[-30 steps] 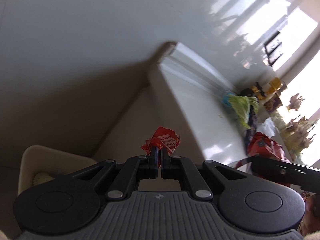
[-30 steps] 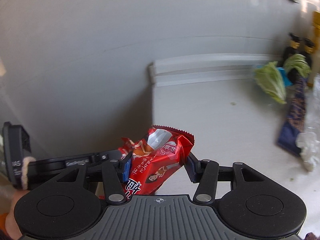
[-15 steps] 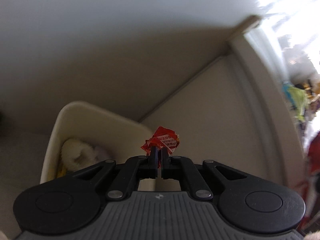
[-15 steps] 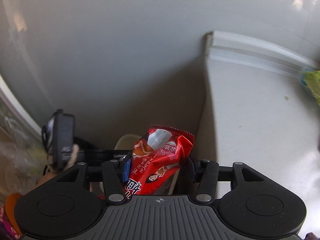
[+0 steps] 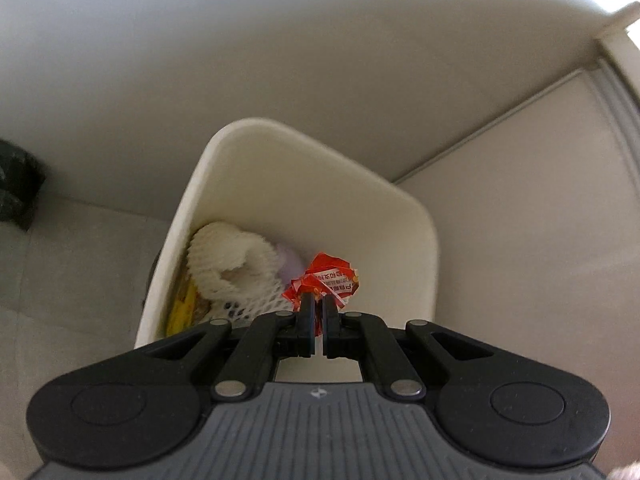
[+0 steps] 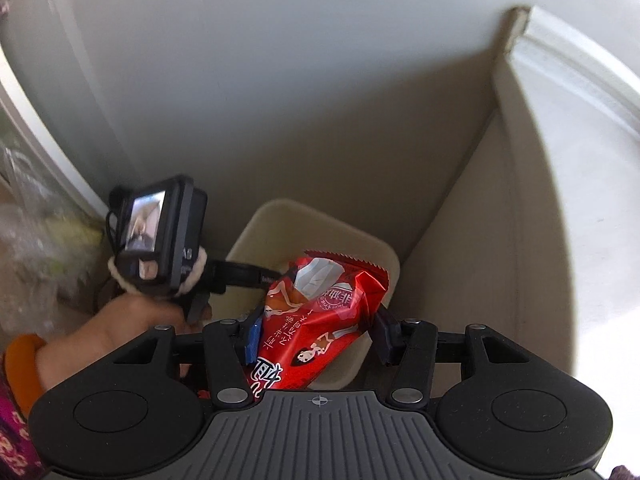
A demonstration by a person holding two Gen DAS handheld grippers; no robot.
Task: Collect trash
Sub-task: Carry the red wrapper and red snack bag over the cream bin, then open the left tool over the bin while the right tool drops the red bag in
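My left gripper (image 5: 317, 304) is shut on a small crumpled red wrapper (image 5: 326, 278) and holds it over the open cream trash bin (image 5: 288, 160). The bin holds a white foam net (image 5: 228, 264) and a yellow packet (image 5: 182, 306). My right gripper (image 6: 316, 330) is shut on a red snack bag (image 6: 320, 320) and holds it above the same bin (image 6: 276, 220), behind the left gripper's camera (image 6: 160, 232).
The bin stands on the floor in a corner, between a grey wall (image 5: 280, 40) and the side of a white cabinet (image 5: 540, 220). The white counter top (image 6: 600, 152) is at the right. A dark object (image 5: 16, 188) sits on the floor at left.
Both grippers have swung left and down from the counter to the bin. The bin now fills the middle of the left wrist view. Both wrappers stay gripped.
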